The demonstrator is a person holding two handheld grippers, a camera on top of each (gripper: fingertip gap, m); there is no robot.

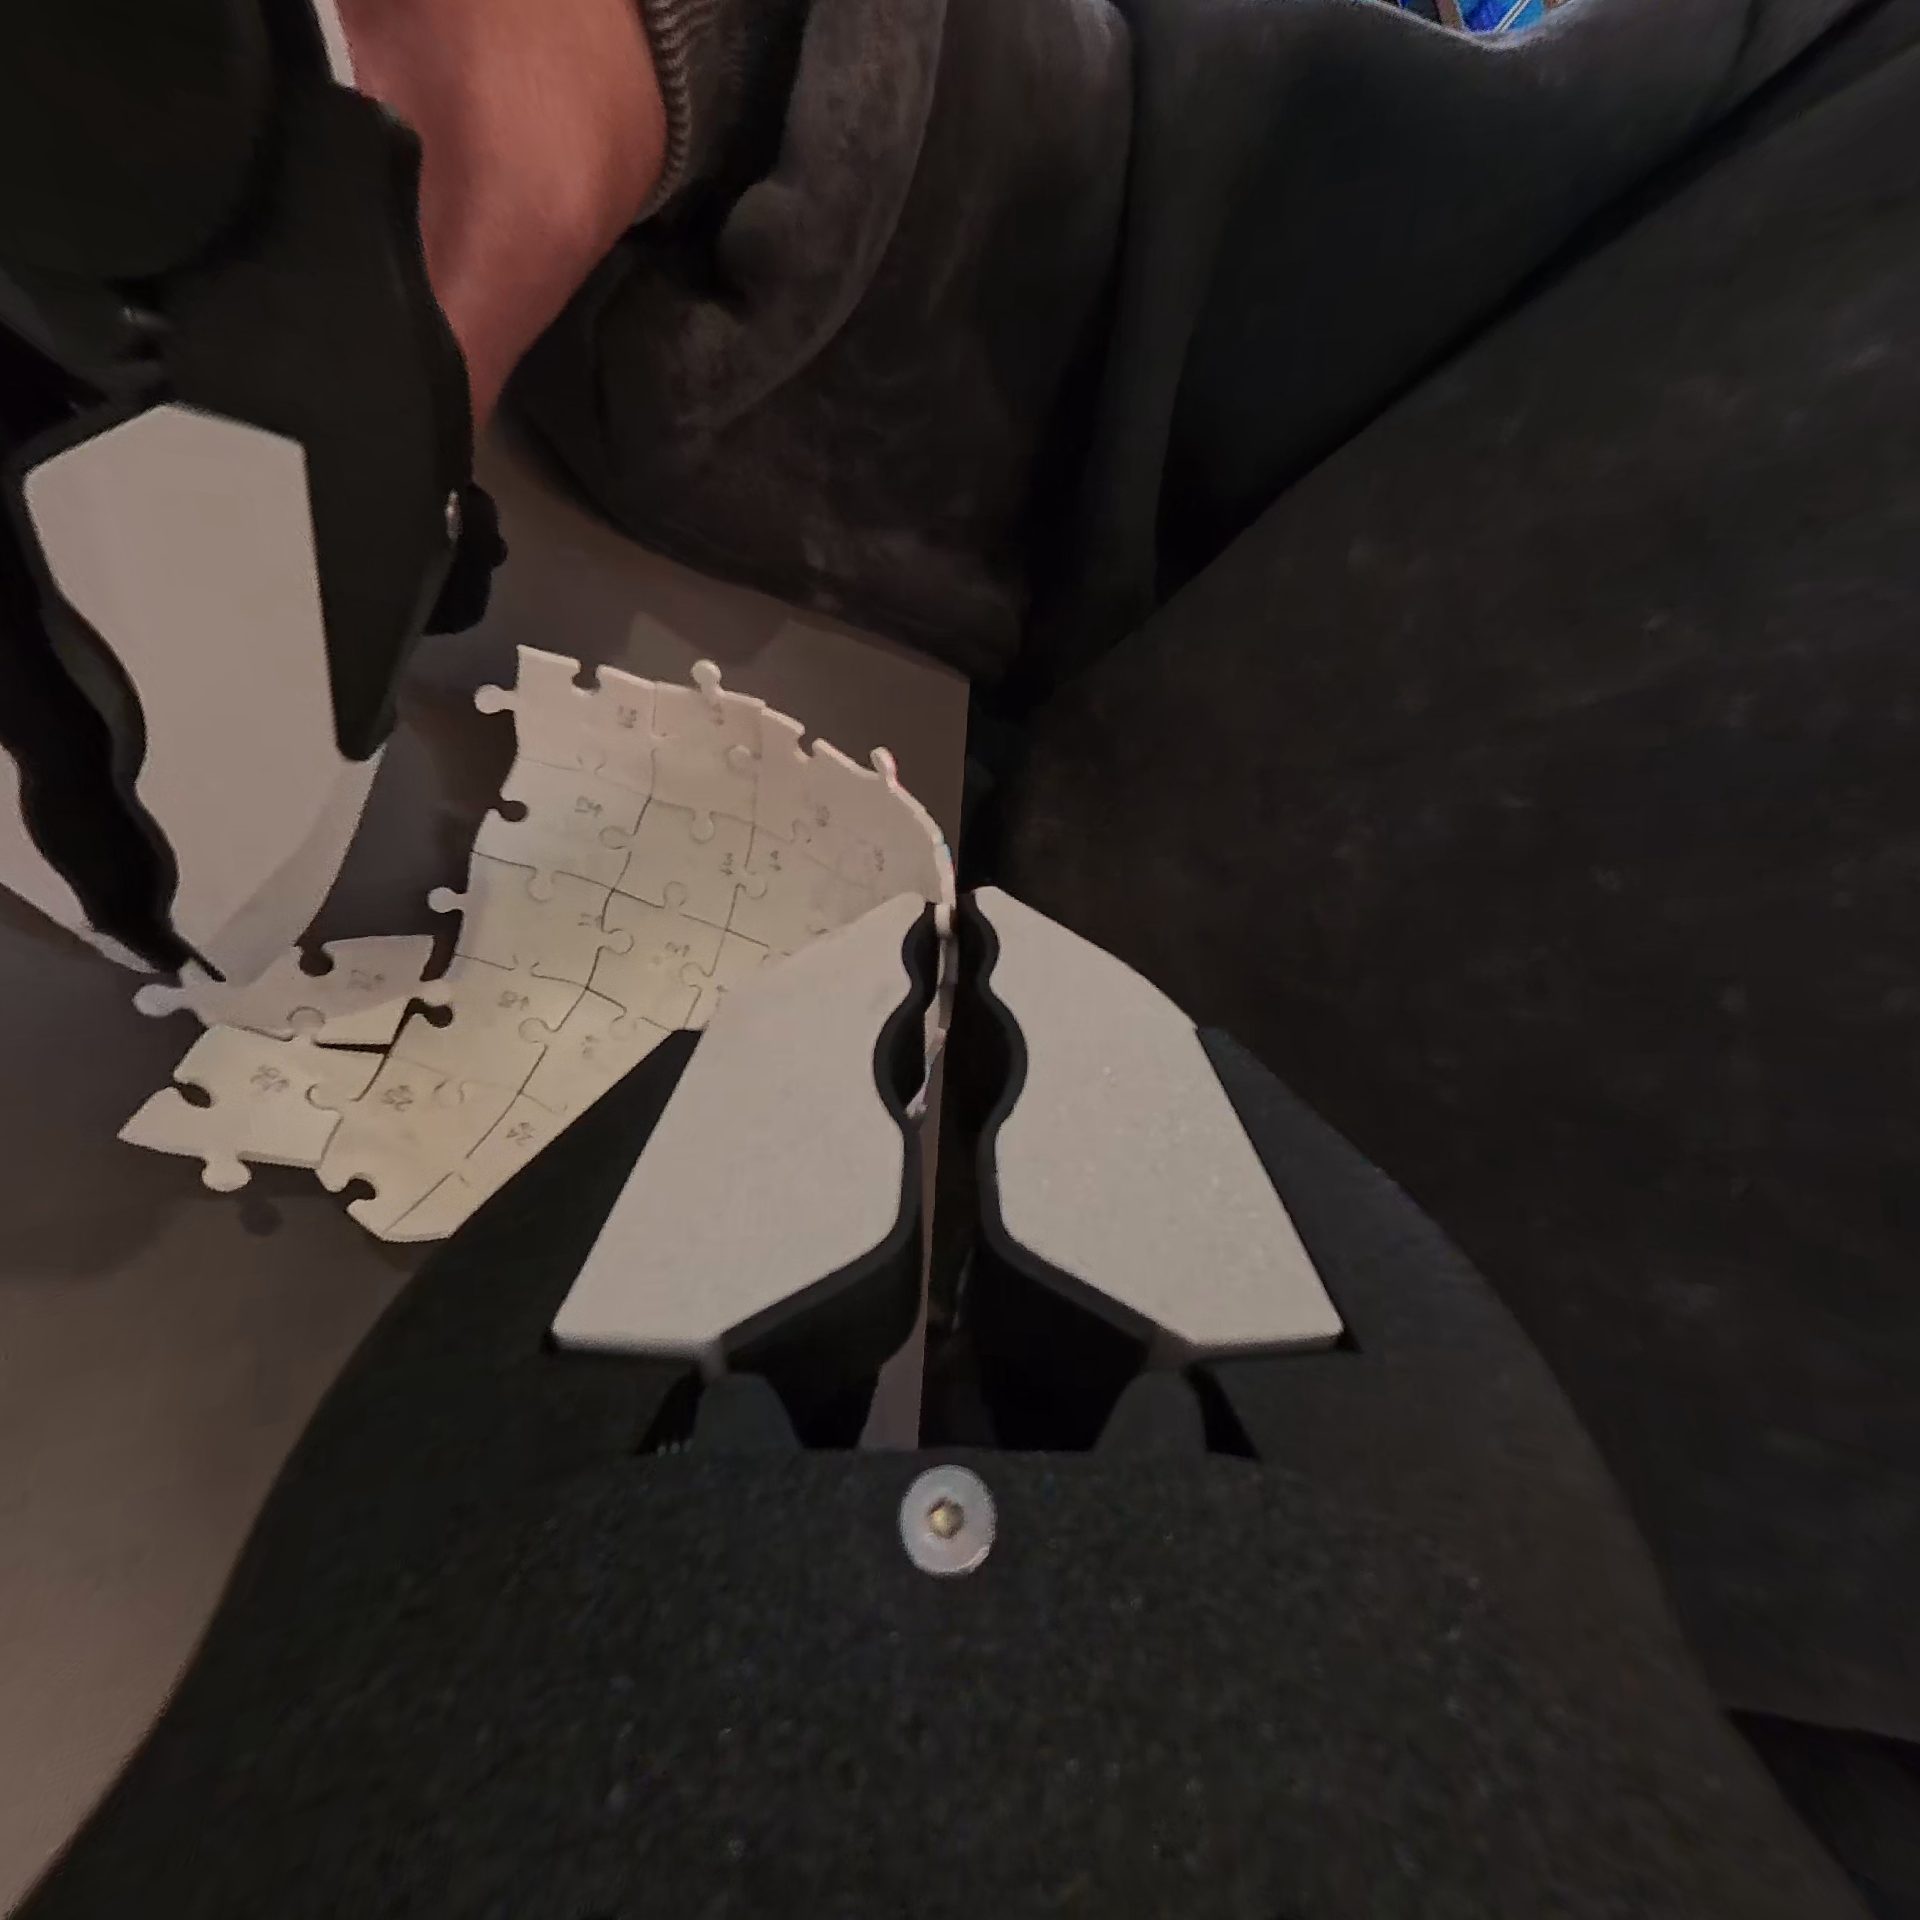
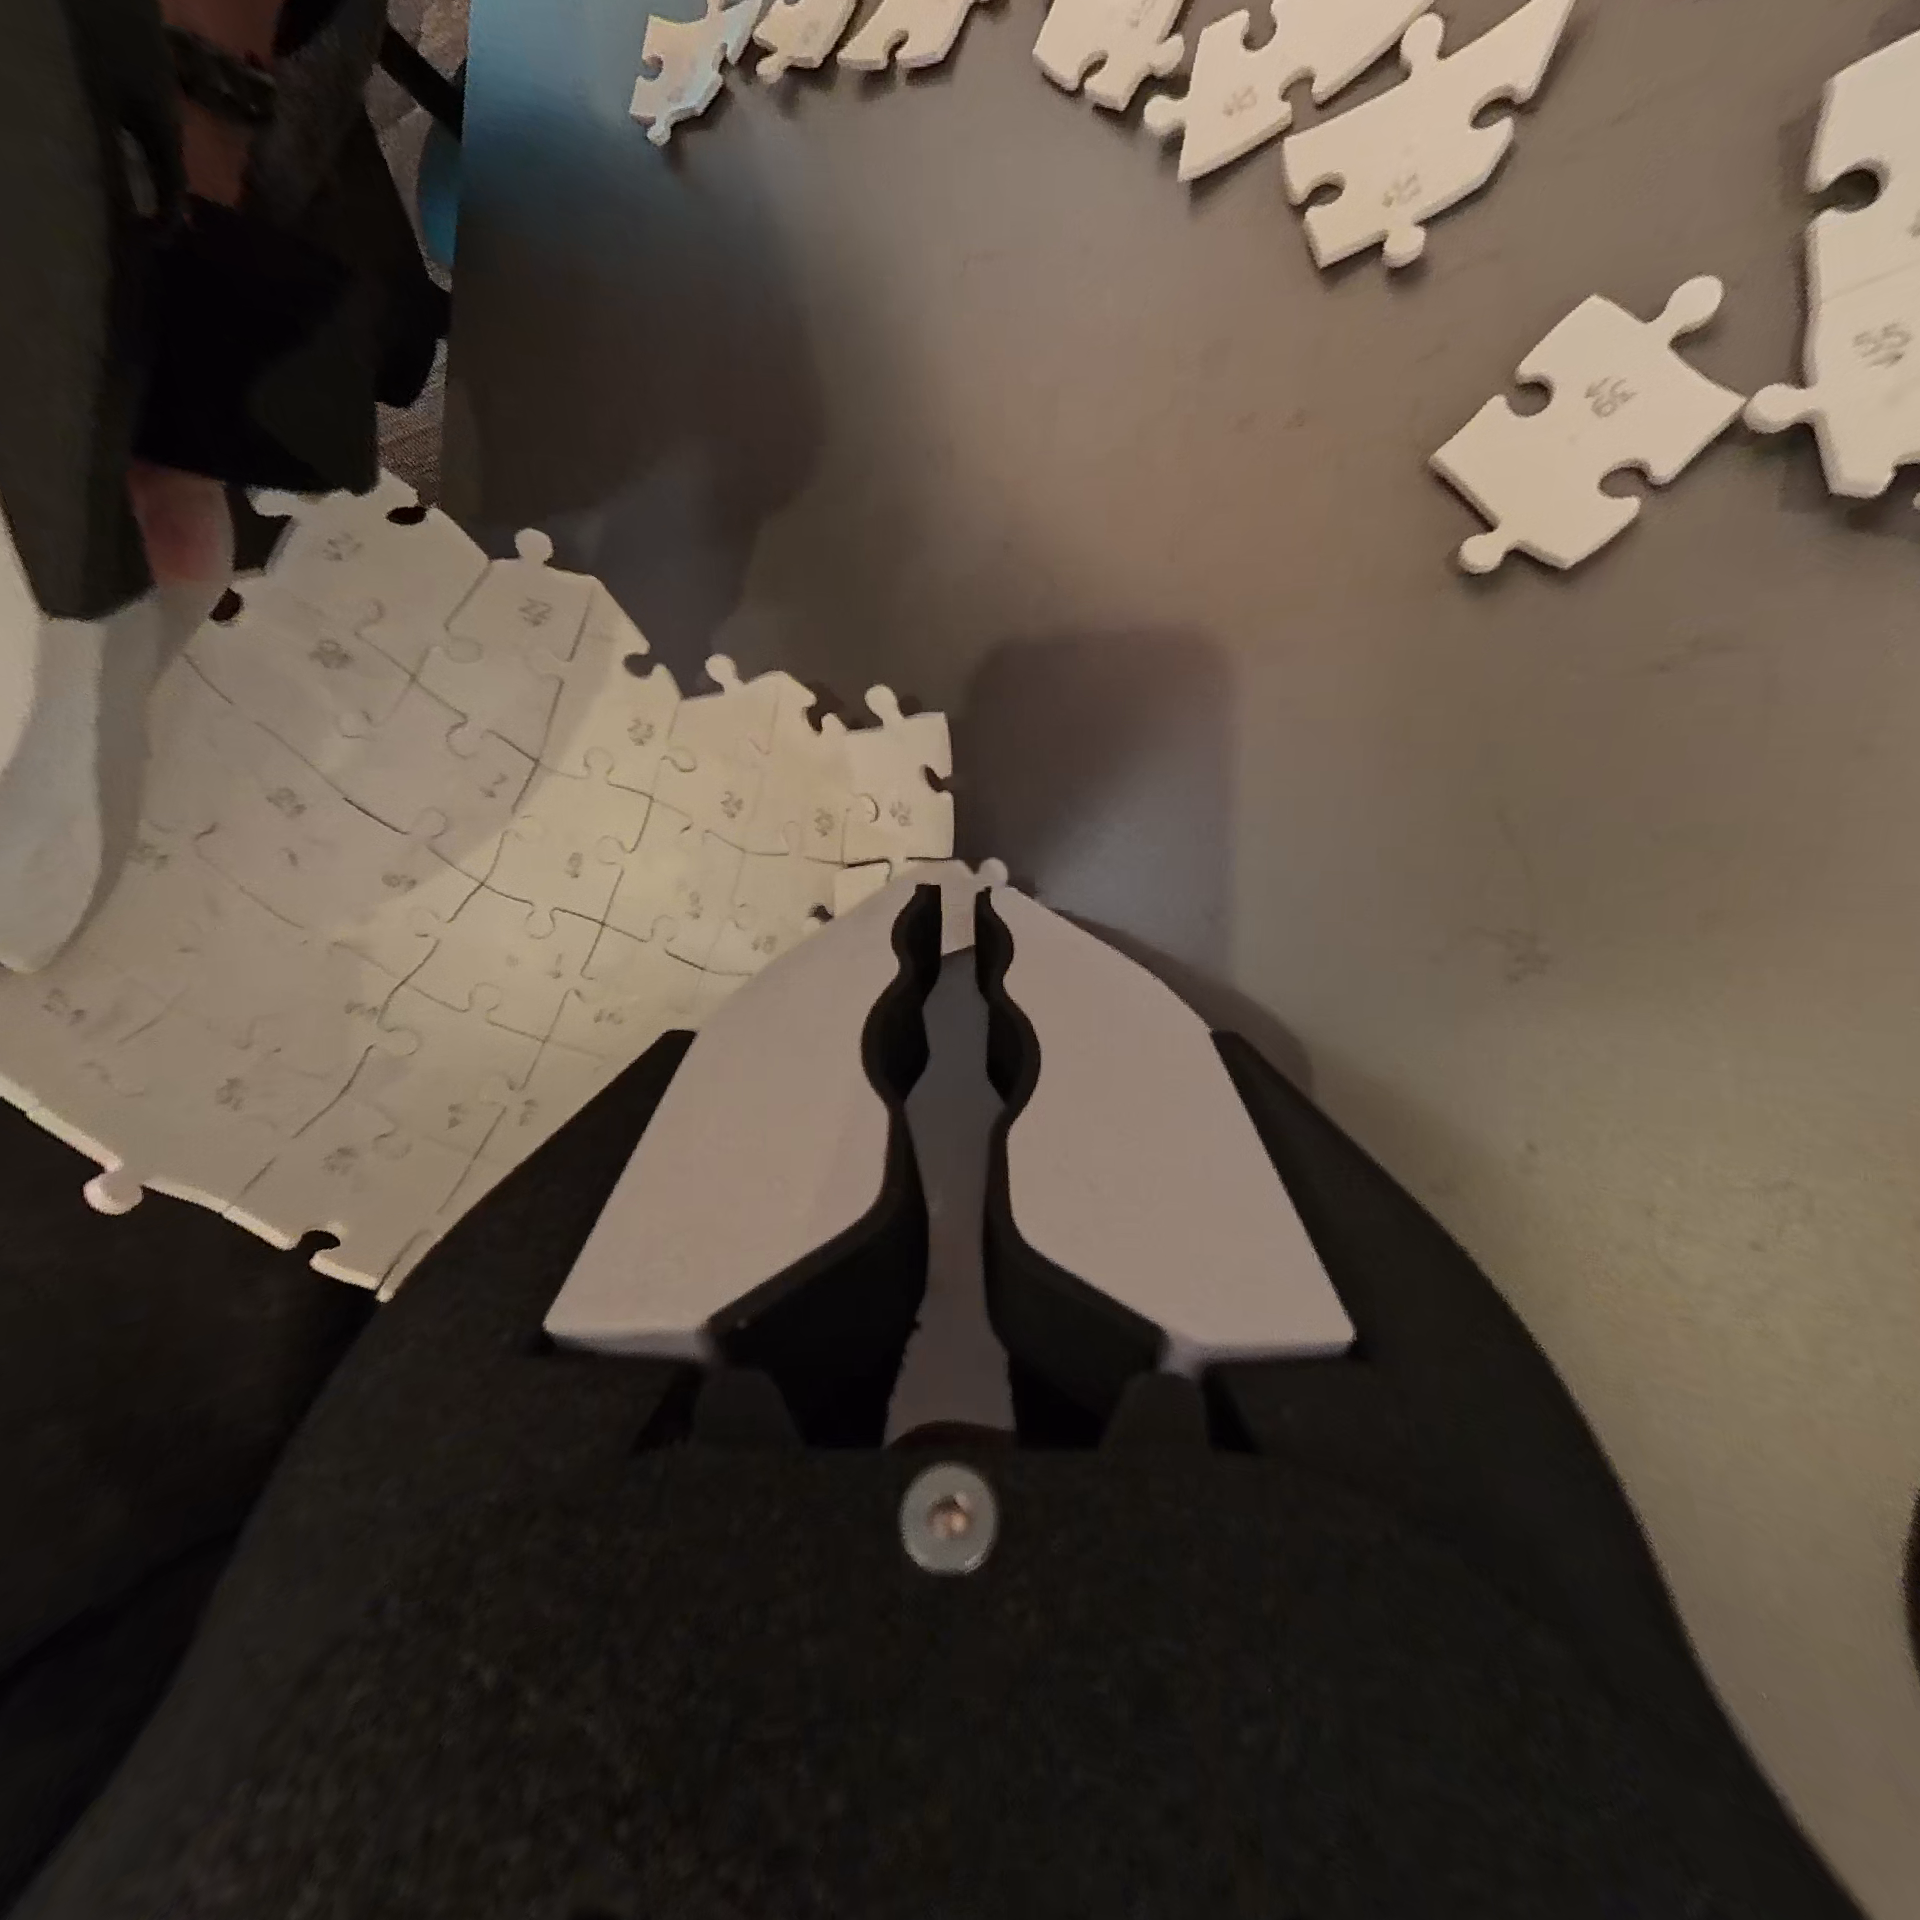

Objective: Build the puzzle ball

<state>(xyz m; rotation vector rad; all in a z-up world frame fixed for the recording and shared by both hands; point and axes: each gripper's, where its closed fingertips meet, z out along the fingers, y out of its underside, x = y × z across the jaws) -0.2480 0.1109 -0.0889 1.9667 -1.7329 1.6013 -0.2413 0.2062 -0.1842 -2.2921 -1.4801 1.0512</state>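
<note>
Our left claw, pale grey fingers edged in wavy black rubber on a grainy black body, is pinched on the thin edge of the curved puzzle shell at the centre of the left wrist view. The shell is a bowed sheet of interlocked cream pieces, matte, with knobs and notches along its rim and small printed marks on each piece. It spreads to the centre left of that frame above the smooth grey table.

Our right claw, of the same make, is clamped on a single loose piece at the centre of the right wrist view; one rounded knob pokes past the tips. That piece sits just beside the shell's jagged right rim, and we cannot tell whether it has seated. In the left wrist view the right claw comes in from the upper left, tips at the shell's lower-left edge.

More loose pieces lie scattered flat across the upper right of the right wrist view, well apart from the shell. Dark, soft fabric fills the right of the left wrist view.
</note>
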